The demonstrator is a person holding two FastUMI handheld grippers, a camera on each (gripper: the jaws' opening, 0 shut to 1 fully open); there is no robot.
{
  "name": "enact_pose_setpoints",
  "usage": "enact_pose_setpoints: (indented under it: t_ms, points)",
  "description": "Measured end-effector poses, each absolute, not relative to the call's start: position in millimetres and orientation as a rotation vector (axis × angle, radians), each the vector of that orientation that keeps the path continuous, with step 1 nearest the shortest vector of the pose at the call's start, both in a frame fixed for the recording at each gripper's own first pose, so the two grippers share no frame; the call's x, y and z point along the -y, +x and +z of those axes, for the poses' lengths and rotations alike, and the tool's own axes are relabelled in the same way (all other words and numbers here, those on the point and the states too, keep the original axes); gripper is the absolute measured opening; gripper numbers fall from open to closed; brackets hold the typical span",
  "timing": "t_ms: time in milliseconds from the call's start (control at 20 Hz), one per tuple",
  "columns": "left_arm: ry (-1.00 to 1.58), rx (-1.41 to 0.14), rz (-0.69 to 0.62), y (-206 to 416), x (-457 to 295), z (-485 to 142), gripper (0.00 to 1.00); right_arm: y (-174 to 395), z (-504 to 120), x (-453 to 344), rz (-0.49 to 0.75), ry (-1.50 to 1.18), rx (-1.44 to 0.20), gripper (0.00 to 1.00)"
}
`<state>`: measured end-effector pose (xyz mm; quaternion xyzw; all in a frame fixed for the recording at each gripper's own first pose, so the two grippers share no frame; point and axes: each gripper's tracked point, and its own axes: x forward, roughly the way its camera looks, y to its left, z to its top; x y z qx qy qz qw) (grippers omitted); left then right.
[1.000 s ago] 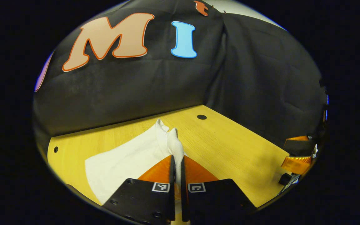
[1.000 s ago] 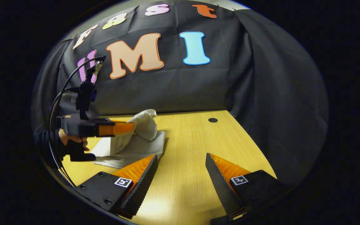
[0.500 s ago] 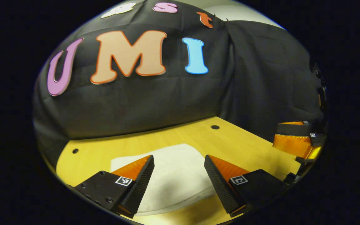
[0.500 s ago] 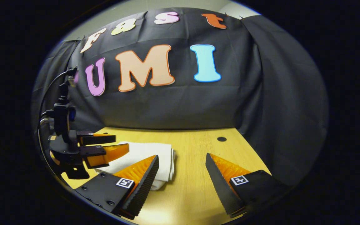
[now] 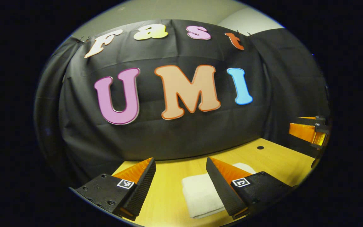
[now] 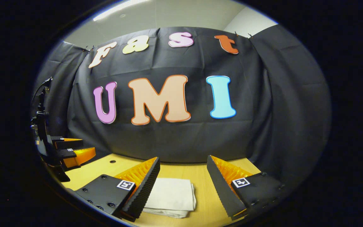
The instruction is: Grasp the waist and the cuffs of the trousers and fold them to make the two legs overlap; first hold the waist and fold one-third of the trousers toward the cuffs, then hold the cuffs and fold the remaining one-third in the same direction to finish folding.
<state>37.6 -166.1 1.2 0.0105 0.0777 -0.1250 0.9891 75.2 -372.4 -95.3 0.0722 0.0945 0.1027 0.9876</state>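
The white trousers (image 5: pixel 202 194) lie folded into a small flat stack on the wooden table (image 5: pixel 169 189). In the left gripper view my left gripper (image 5: pixel 181 165) stands open above the table, and the stack sits under and beside its right finger. The right gripper view has the same folded trousers (image 6: pixel 172 195) low in the middle, between the spread fingers of my open right gripper (image 6: pixel 183 162), which holds nothing. The left gripper (image 6: pixel 74 151) hangs at the far left of that view, lifted off the cloth. The right gripper (image 5: pixel 309 130) appears at the right edge of the left gripper view.
The booth's black cloth wall (image 6: pixel 175 142) closes the table off at the back and on the right. Small dark holes (image 5: pixel 260 147) mark the tabletop near its far corners. A cable (image 6: pixel 41 91) rises from the left gripper's mount.
My left gripper let go of the trousers, opened and drew up and back. The cloth settled into a flat folded stack. Both views tilted upward, away from the table.
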Motion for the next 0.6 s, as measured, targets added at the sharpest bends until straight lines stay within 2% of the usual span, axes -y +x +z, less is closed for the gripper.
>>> enact_pose_setpoints:
  t_ms: [100,150,200,250,400,450,550,600]
  points:
    - [0.033,-0.132,-0.197,40.4,137.7,8.5,0.99,74.4,-85.0,358.2,0.209,0.141,-0.164,0.96]
    - [0.037,-0.121,-0.178,40.8,126.5,11.1,0.96,73.0,-82.0,352.2,0.212,0.138,-0.155,0.96]
    - [0.038,-0.111,-0.164,40.0,117.1,14.3,0.99,71.0,-77.0,347.0,0.214,0.137,-0.149,0.96]
    - [0.035,-0.109,-0.153,39.6,109.5,15.6,0.96,69.6,-73.9,342.8,0.216,0.136,-0.143,0.96]
    - [0.021,-0.096,-0.133,37.9,91.2,19.1,0.96,67.0,-65.2,333.2,0.214,0.132,-0.127,0.96]
    - [0.017,-0.093,-0.128,35.9,86.0,20.1,0.96,66.0,-61.2,332.2,0.21,0.133,-0.121,0.92]
    - [0.017,-0.083,-0.118,35.4,76.7,24.2,0.96,64.8,-56.2,332.0,0.2,0.138,-0.108,0.92]
    - [0.021,-0.079,-0.113,34.8,73.2,26.1,1.0,63.2,-54.4,331.0,0.194,0.139,-0.105,0.96]
